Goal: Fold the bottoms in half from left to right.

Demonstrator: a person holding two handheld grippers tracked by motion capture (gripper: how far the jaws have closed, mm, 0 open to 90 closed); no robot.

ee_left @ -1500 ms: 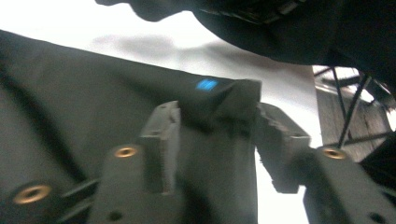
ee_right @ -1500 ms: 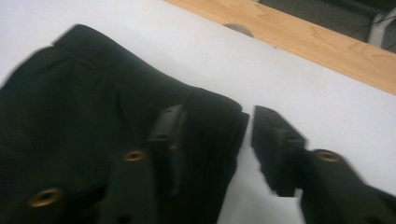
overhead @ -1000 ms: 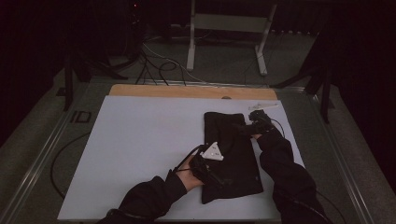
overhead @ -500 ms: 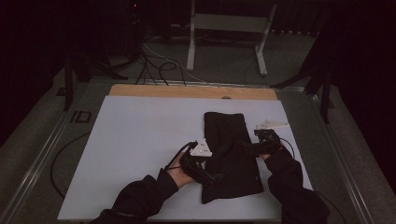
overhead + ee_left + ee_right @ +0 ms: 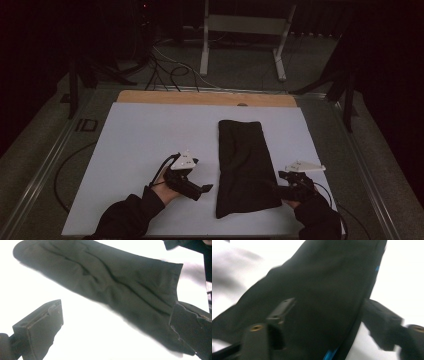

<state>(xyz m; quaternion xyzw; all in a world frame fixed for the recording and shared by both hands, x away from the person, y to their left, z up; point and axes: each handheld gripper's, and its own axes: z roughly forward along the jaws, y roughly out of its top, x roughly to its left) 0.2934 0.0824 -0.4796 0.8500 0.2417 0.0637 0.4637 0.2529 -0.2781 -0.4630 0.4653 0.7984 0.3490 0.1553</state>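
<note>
A black cloth (image 5: 243, 165), folded into a long strip, lies on the white table cover (image 5: 145, 145) right of centre. My left gripper (image 5: 202, 189) rests just off the cloth's near left edge, pointing at it. In the left gripper view, the left gripper (image 5: 115, 322) has its jaws wide apart, with the cloth (image 5: 112, 282) spread beyond them and one jaw over its corner. My right gripper (image 5: 280, 189) sits at the cloth's near right edge. Its jaws have just been closing. In the right gripper view, the right gripper (image 5: 329, 307) straddles the cloth's hem (image 5: 352, 340), jaws still apart.
A wooden strip (image 5: 205, 98) runs along the table's far edge. Behind the table stand a metal frame (image 5: 245, 30) and loose cables (image 5: 170, 70) on the floor. Metal rails (image 5: 45, 170) border both sides of the table.
My left gripper has slid left off the cloth onto the white cover. My right gripper has come from the cloth's far right corner to its near right edge.
</note>
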